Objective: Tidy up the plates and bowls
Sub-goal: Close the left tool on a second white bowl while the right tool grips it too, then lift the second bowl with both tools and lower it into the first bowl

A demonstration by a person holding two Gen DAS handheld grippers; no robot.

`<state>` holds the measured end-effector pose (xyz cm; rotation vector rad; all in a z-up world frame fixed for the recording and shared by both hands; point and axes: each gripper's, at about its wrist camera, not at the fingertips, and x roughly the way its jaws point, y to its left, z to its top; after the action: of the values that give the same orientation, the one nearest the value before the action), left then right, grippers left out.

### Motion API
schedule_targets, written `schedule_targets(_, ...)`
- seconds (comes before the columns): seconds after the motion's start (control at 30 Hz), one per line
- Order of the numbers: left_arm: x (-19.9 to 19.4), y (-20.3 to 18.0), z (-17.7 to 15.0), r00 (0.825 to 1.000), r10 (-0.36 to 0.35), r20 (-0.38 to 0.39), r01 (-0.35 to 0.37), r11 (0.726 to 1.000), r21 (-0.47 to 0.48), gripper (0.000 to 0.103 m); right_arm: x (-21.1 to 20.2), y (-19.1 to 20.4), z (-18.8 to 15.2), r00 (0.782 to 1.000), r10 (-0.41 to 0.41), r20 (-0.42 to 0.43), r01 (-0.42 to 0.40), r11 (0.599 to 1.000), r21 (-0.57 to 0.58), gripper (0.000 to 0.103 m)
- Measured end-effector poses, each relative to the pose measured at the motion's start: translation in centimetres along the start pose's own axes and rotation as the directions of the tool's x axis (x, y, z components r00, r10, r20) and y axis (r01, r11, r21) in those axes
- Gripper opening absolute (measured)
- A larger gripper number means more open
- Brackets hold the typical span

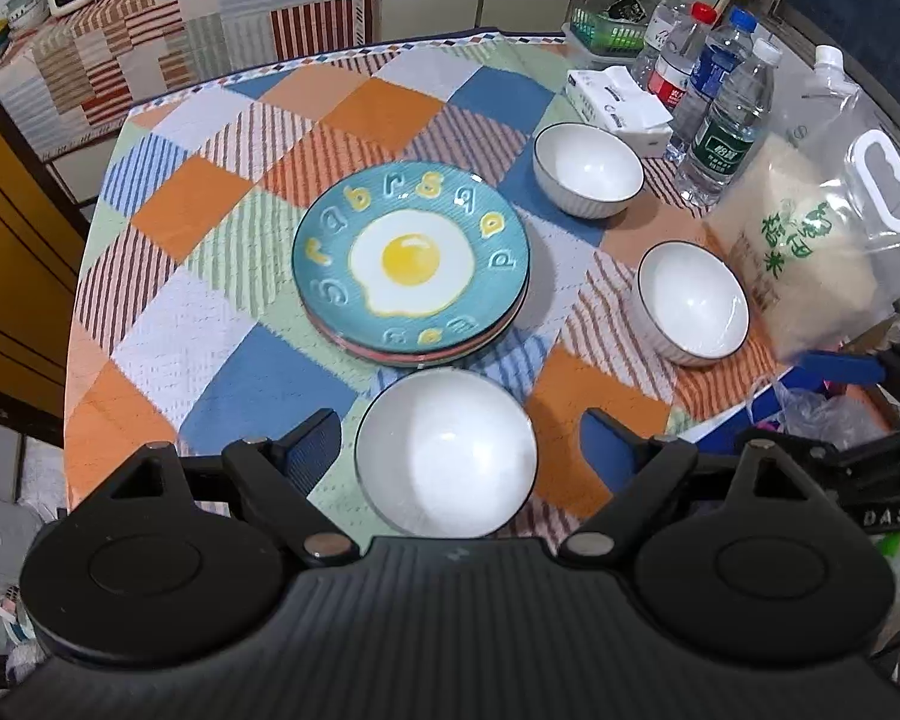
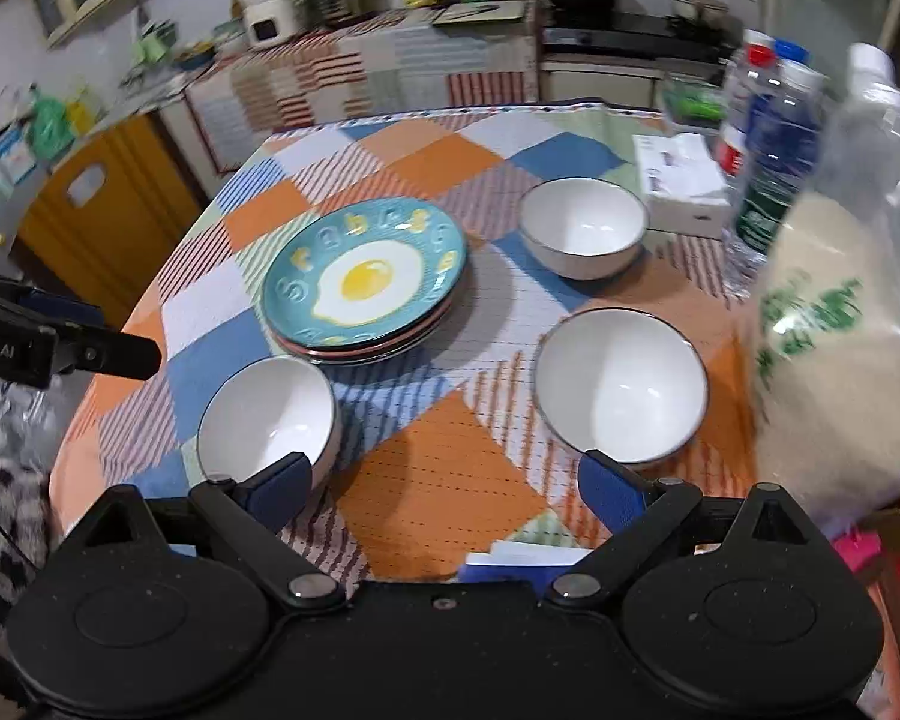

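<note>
1. While both views look down on the same table (image 1: pixel 150 252), the stack of plates (image 1: pixel 411 261) lies at its middle, ahead of both grippers; the top plate is teal with a fried-egg picture and raised letters round the rim, and a red-edged plate shows beneath it.
2. Three white bowls ring the stack, each upright, empty and apart from it: the near bowl (image 1: pixel 446 453), the right bowl (image 1: pixel 690 303) and the far bowl (image 1: pixel 588 171).
3. From the left wrist, the left gripper (image 1: pixel 459 450) has its blue-padded fingers spread wide; the near bowl appears between them, but neither pad touches it, and nothing is held.
4. From the right wrist, the right gripper (image 2: pixel 444 480) also stands wide open and empty; the near bowl (image 2: pixel 267 414) sits by its left finger, the right bowl (image 2: pixel 621 387) just beyond its right finger, with bare cloth between the fingers.
5. Only the right wrist view shows the kitchen counter's pots and oil bottles at the back, and the left gripper's black body entering from its left edge.
6. Only the left wrist view gives the water bottles (image 1: pixel 732 120), tissue box (image 1: pixel 621 108) and rice bag (image 1: pixel 810 252) sharply; in the right view the rice bag (image 2: pixel 840 330) is blurred and close on the right.
</note>
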<state>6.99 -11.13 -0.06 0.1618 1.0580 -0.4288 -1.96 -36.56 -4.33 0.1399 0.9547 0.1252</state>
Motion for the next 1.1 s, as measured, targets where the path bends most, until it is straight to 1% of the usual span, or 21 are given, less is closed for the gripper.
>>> schedule_targets(0.13, 0.9, -2.1, 1.3, 0.999, 0.032, 0.007, -0.032, 0.999, 0.042, 0.087, -0.6, -1.3, -0.8, 0.997, -0.047, 0.054, 0.048, 0.999, -0.015, 0.097)
schedule_targets(0.2, 1.8, -3.4, 2.0, 1.0, 0.025, 0.007, -0.026, 0.997, 0.072, 0.088, -0.5, -2.2, -1.4, 0.994, -0.051, 0.098, 0.054, 0.998, -0.024, 0.097)
schedule_targets(0.23, 2.3, -4.1, 2.3, 1.0, 0.015, 0.008, -0.015, 0.997, 0.081, 0.088, -0.2, -2.6, -1.7, 0.991, -0.05, 0.123, 0.053, 0.998, -0.023, 0.097)
schedule_targets(0.3, 3.7, -5.1, 2.6, 0.999, -0.034, 0.014, 0.033, 0.996, 0.086, 0.087, 0.8, -3.7, -2.2, 0.985, -0.053, 0.163, 0.056, 0.998, -0.009, 0.097)
schedule_targets(0.33, 4.7, -5.8, 3.0, 0.999, -0.052, 0.002, 0.051, 0.995, 0.086, 0.087, 1.5, -4.4, -2.5, 0.983, -0.057, 0.174, 0.057, 0.998, 0.001, 0.097)
schedule_targets(0.37, 5.7, -6.3, 3.2, 0.998, -0.062, -0.014, 0.063, 0.995, 0.082, 0.085, 2.2, -5.0, -2.7, 0.982, -0.065, 0.178, 0.063, 0.998, 0.014, 0.097)
schedule_targets(0.43, 7.5, -7.2, 3.7, 0.995, -0.095, -0.034, 0.097, 0.993, 0.065, 0.084, 3.8, -6.1, -3.3, 0.981, -0.086, 0.176, 0.082, 0.996, 0.03, 0.097)
schedule_targets(0.5, 9.4, -7.9, 4.2, 0.991, -0.126, -0.049, 0.128, 0.991, 0.036, 0.083, 5.2, -7.1, -3.6, 0.982, -0.099, 0.162, 0.094, 0.995, 0.037, 0.097)
schedule_targets(0.53, 10.4, -8.2, 4.5, 0.989, -0.138, -0.057, 0.14, 0.99, 0.021, 0.081, 5.8, -7.5, -3.9, 0.983, -0.103, 0.154, 0.097, 0.994, 0.043, 0.097)
schedule_targets(0.6, 12.2, -8.9, 4.9, 0.986, -0.155, -0.063, 0.156, 0.988, 0.007, 0.076, 6.9, -8.1, -4.0, 0.985, -0.1, 0.143, 0.094, 0.994, 0.049, 0.097)
schedule_targets(0.67, 14.1, -9.8, 5.5, 0.986, -0.149, -0.072, 0.151, 0.988, 0.014, 0.067, 7.9, -8.5, -3.8, 0.989, -0.087, 0.117, 0.083, 0.996, 0.042, 0.097)
schedule_targets(0.7, 14.8, -10.2, 5.6, 0.985, -0.152, -0.076, 0.154, 0.988, 0.022, 0.066, 8.6, -8.5, -3.6, 0.991, -0.089, 0.101, 0.087, 0.996, 0.026, 0.097)
schedule_targets(0.8, 17.1, -10.9, 5.8, 0.983, -0.159, -0.089, 0.161, 0.987, 0.022, 0.058, 10.0, -8.1, -3.4, 0.987, -0.126, 0.102, 0.128, 0.992, -0.019, 0.097)
schedule_targets(0.87, 18.3, -11.2, 5.7, 0.983, -0.156, -0.096, 0.158, 0.987, 0.013, 0.045, 10.8, -8.0, -3.2, 0.987, -0.127, 0.094, 0.131, 0.991, -0.037, 0.097)
schedule_targets(0.9, 18.8, -11.3, 5.6, 0.983, -0.159, -0.096, 0.161, 0.987, 0.014, 0.042, 11.1, -8.0, -3.1, 0.987, -0.133, 0.086, 0.137, 0.99, -0.037, 0.097)
schedule_targets(0.97, 19.3, -11.5, 5.4, 0.979, -0.185, -0.088, 0.187, 0.982, 0.014, 0.03, 11.7, -8.3, -3.0, 0.987, -0.138, 0.086, 0.142, 0.989, -0.033, 0.097)
schedule_targets(1.0, 19.4, -11.6, 5.3, 0.976, -0.198, -0.086, 0.2, 0.98, 0.015, 0.027, 12.0, -8.4, -2.8, 0.988, -0.129, 0.083, 0.132, 0.991, -0.03, 0.097)
schedule_targets(1.07, 19.5, -11.7, 5.3, 0.971, -0.227, -0.081, 0.229, 0.973, 0.017, 0.014, 12.5, -8.6, -2.6, 0.99, -0.116, 0.082, 0.119, 0.993, -0.023, 0.097)
schedule_targets(1.1, 19.6, -11.8, 5.3, 0.969, -0.236, -0.077, 0.238, 0.971, 0.011, 0.011, 12.7, -8.6, -2.6, 0.99, -0.116, 0.082, 0.118, 0.993, -0.023, 0.098)
